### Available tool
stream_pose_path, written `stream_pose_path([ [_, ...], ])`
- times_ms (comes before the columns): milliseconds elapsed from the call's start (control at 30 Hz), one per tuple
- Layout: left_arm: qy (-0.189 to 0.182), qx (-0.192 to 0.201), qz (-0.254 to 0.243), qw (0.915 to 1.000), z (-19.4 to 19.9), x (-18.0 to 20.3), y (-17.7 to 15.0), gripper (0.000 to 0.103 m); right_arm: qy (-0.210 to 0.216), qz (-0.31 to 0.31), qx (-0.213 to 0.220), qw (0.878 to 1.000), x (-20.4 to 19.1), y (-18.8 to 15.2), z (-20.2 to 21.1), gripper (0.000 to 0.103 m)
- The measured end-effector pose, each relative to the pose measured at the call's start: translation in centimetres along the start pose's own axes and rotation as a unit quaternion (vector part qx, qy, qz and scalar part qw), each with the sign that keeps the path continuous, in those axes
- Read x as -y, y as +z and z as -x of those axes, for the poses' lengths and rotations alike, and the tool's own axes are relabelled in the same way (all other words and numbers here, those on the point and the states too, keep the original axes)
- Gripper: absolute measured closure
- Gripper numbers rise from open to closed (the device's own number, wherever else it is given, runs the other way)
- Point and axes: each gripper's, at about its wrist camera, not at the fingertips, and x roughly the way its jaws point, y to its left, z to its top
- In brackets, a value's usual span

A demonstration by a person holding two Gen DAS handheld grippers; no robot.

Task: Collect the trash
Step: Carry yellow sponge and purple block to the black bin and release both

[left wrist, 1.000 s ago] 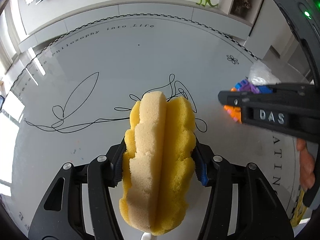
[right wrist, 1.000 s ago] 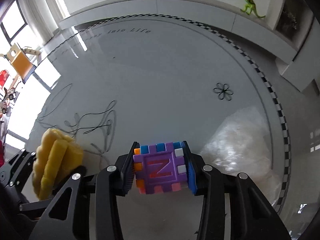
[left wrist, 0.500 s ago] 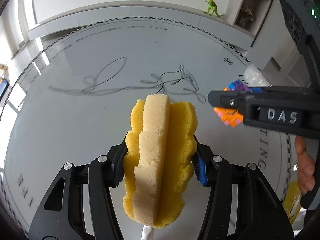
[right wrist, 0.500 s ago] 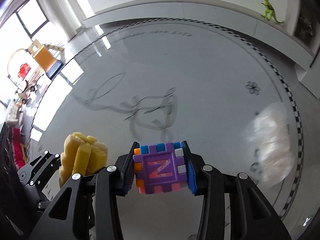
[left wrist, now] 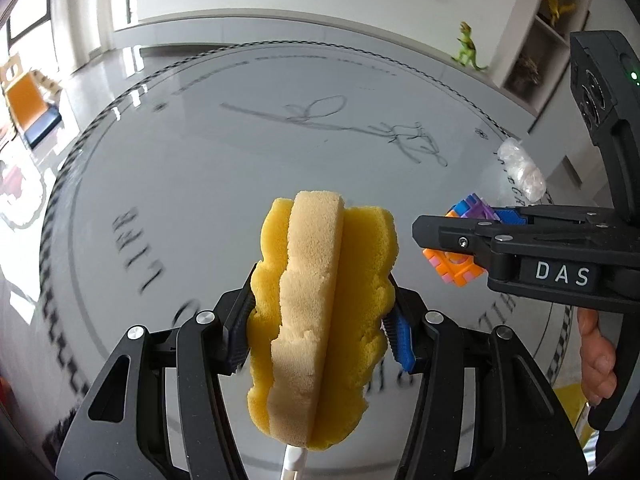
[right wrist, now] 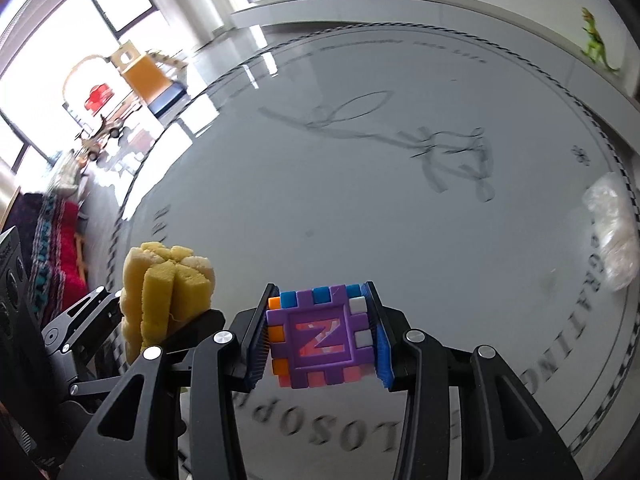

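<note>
Above the round table [left wrist: 168,184], left tool [left wrist: 320,320] gripping sponge [left wrist: 320,312], right tool [right wrist: 320,340] gripping cube [right wrist: 318,340].

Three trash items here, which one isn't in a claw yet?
The crumpled clear plastic wrap, lying on the table's right edge. Sponge and foam cube are both gripped.

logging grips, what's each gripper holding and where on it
Left gripper pinches the yellow sponge across its sides; right gripper clamps the purple block by two opposite faces.
</note>
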Motion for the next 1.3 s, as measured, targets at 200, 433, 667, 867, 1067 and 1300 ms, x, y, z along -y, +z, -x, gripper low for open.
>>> stream_pose_path([
  [200,0.010,0.012,0.034,0.9993,2.6,-2.1,-3.3,0.049,0.020,0.025,-0.008,0.999,-4.3,-2.6,0.4,0.059],
  [433,0.032,0.036,0.070,0.9964,5.9,-4.8,-6.5,0.049,0.038,0.064,-0.013,0.997,-9.4,-4.4,0.6,0.059],
  [667,0.062,0.058,0.114,0.9899,9.4,-8.0,-10.1,0.049,0.057,0.112,-0.019,0.992,-14.6,-6.3,0.4,0.059],
  [867,0.101,0.050,0.145,0.9830,11.6,-10.3,-13.2,0.052,0.073,0.154,-0.037,0.985,-19.2,-8.4,-0.5,0.059],
  [1067,0.128,0.052,0.190,0.9721,14.6,-13.5,-17.9,0.052,0.092,0.193,-0.072,0.974,-24.2,-11.2,-2.2,0.059],
  [1300,0.160,0.050,0.258,0.9515,17.4,-17.6,-23.4,0.052,0.113,0.242,-0.111,0.957,-29.6,-15.2,-3.6,0.059],
])
